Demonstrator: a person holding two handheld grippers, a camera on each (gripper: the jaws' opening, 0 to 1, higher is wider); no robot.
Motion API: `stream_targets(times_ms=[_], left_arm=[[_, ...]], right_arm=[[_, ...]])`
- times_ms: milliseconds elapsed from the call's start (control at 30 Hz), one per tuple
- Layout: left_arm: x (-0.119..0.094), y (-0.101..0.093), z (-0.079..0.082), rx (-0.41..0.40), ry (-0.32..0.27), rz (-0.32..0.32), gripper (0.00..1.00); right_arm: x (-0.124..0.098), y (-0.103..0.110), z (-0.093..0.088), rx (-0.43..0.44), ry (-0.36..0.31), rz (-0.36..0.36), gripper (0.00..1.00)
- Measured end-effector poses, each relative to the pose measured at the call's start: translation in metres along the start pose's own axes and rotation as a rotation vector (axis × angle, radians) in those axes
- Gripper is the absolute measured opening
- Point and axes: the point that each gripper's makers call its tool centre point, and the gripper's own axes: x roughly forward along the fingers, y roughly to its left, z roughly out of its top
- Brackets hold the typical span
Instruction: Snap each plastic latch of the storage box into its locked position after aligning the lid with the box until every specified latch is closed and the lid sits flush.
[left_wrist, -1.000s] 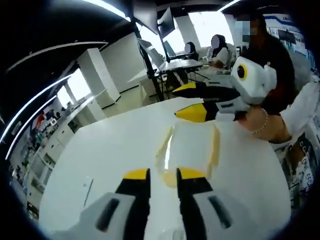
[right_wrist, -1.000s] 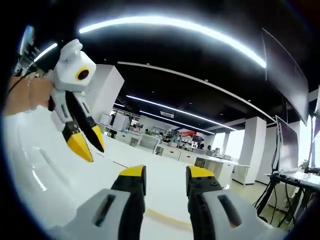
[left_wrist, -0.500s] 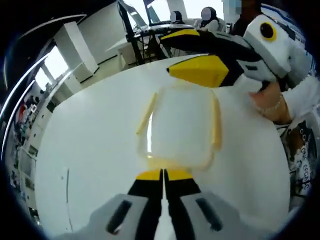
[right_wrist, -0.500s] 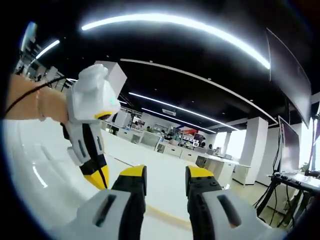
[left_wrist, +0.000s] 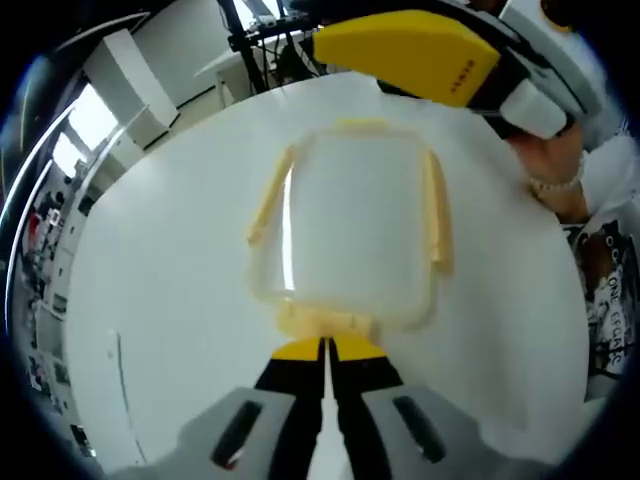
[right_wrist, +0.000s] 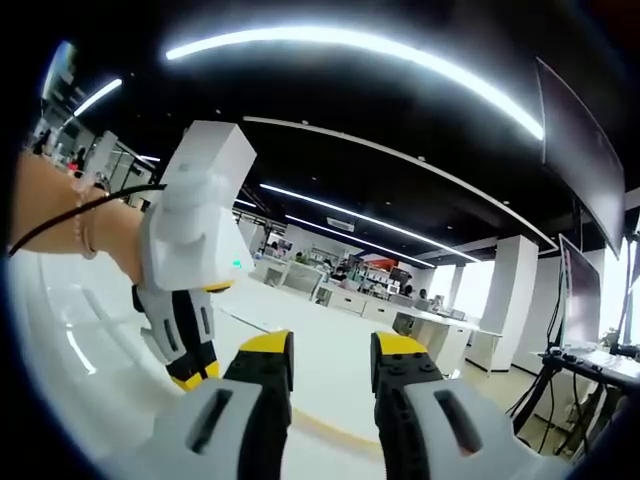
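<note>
A clear storage box (left_wrist: 350, 225) with its lid on lies on the white table (left_wrist: 160, 300). Yellow latches run along its left side (left_wrist: 268, 205), right side (left_wrist: 437, 210), far end (left_wrist: 362, 125) and near end (left_wrist: 325, 322). My left gripper (left_wrist: 327, 346) is shut, its tips right at the near-end latch, with nothing seen between them. It also shows in the right gripper view as the left gripper (right_wrist: 188, 300), pointing down. My right gripper (right_wrist: 325, 350) is open with nothing in it. From the top right, the right gripper (left_wrist: 405, 55) hangs over the box's far end.
A person's hand with a bracelet (left_wrist: 555, 170) holds the right gripper at the table's right edge. A wrist (right_wrist: 60, 215) shows at the left. A yellow strip (right_wrist: 335, 432) lies under the right jaws. Desks, pillars and monitors (right_wrist: 400, 310) stand beyond the table.
My left gripper went from open to shut and moved in over the box, its tips now at the near latch. The right gripper stayed open and came closer over the far end.
</note>
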Motion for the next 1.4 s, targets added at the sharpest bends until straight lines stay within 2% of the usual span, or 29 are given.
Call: stream_targets(times_ms=[167,467,600,700,800,1033,1200,1400], left_arm=[[0.002,0.001,-0.008,-0.006,0.016,-0.003,0.01],[0.003,0.001,-0.013,-0.01,0.025,-0.006,0.03],[0.002,0.002,-0.014,-0.008,0.027,-0.004,0.18],[-0.012,0.006,-0.01,-0.014,-0.03,0.003,0.25],[-0.02,0.012,-0.01,-0.011,-0.053,0.021,0.28],[-0.019,0.005,-0.013,0.018,-0.056,-0.023,0.4],[-0.017,0.004,-0.005,0.047,-0.083,-0.049,0.5],[-0.015,0.003,0.001,0.057,-0.094,-0.071,0.48]], right_arm=[[0.001,0.002,0.0,0.005,0.0,0.003,0.3],[0.001,0.006,0.002,-0.001,-0.001,0.007,0.3],[0.002,0.006,0.002,-0.001,-0.002,0.006,0.3],[0.002,0.006,0.002,0.005,-0.001,0.006,0.3],[0.002,0.007,0.002,0.003,0.0,0.01,0.3],[0.0,0.007,0.003,0.004,-0.001,0.009,0.3],[-0.001,0.007,0.001,0.0,0.009,0.019,0.3],[-0.001,0.009,0.001,-0.003,0.011,0.029,0.3]])
